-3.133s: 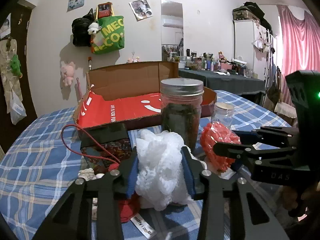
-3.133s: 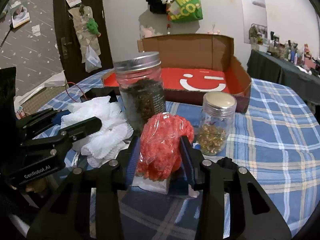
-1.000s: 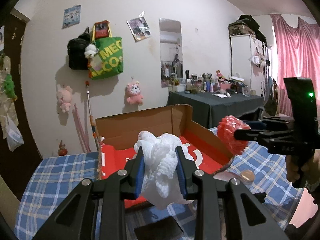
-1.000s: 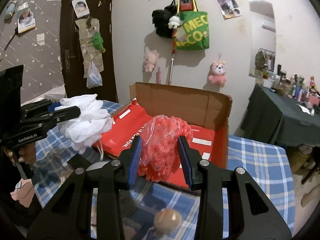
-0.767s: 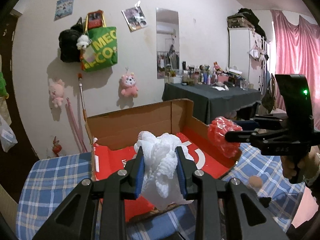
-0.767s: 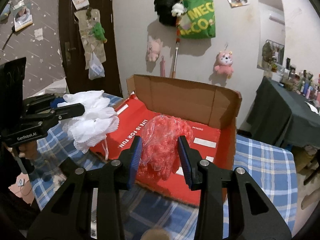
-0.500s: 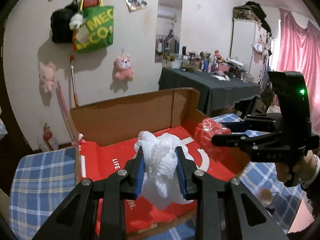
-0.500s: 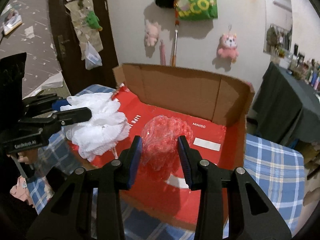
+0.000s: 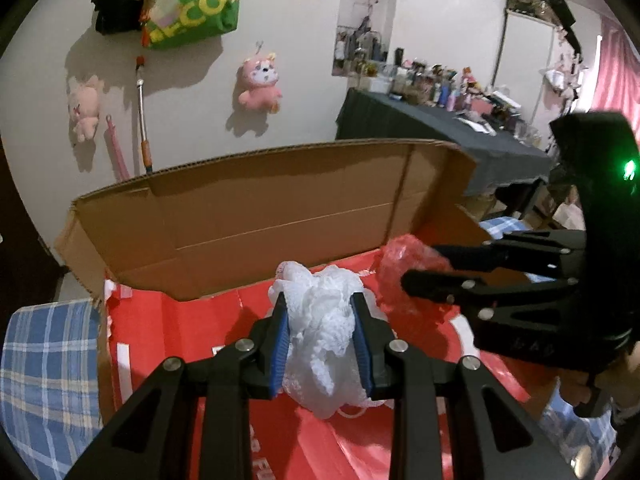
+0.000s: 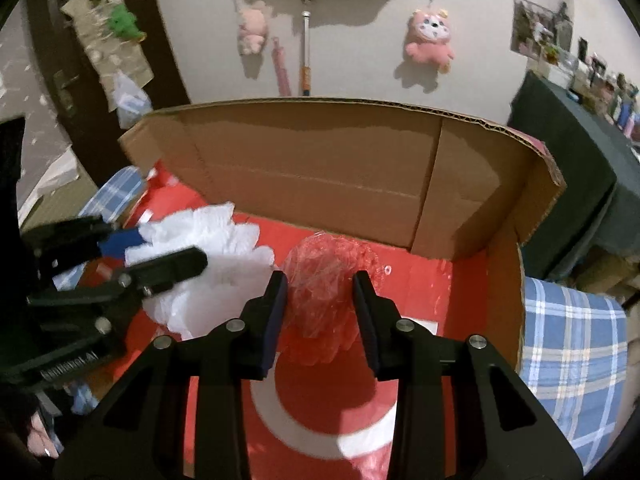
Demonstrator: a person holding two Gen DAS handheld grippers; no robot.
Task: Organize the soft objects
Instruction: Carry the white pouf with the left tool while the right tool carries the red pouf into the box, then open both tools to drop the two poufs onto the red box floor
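Pink plush toys and a green tote hang on the wall behind, and a blue-checked worktop (image 10: 572, 344) carries the big item: an open cardboard box (image 9: 256, 208) with a red lining, its brown back flap standing up straight ahead of both grippers. Both loads hang over that red floor now. Left gripper (image 9: 320, 336) is clamped on the white mesh puff (image 9: 320, 320), squeezed between its blue pads, the puff's loose end drooping below the tips. Just to its right, the right gripper (image 10: 320, 312) pinches the red plastic-wrapped bundle (image 10: 324, 292), a touch nearer the back flap. The two loads sit close together, side by side. So the carry looks finished; neither item is released yet. What's left, I'd judge: lower, open both grippers, and leave the pair lying in the box.
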